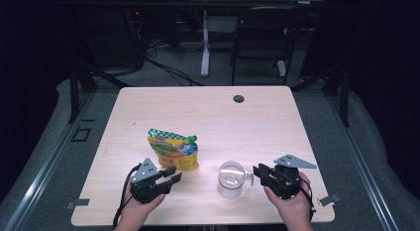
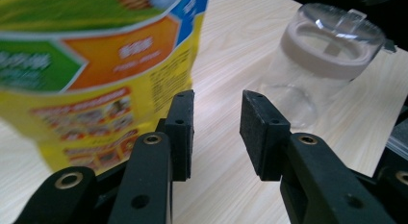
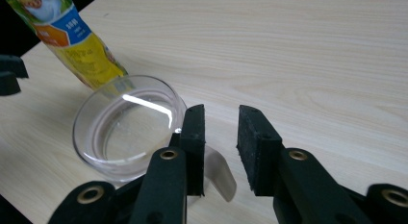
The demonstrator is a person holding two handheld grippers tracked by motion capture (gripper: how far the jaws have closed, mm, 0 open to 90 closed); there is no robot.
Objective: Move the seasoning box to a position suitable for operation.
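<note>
1. both tools gaping: left tool (image 1: 174,175) beside the pouch (image 1: 173,149), right tool (image 1: 257,172) at the jar (image 1: 231,179) near the desk (image 1: 208,117) front.
2. we square up on the lid tab (image 3: 219,172), seemingly between the jaws, then close gently.

Light wooden table (image 1: 208,112) under both claws, round grommet hole (image 1: 238,98) near far edge; grey carpet floor (image 1: 49,161) beyond left claw; black chair (image 1: 260,35) and white desk leg (image 1: 204,42) far ahead; cables (image 1: 163,67) on floor; room dark, walls unlit.
</note>
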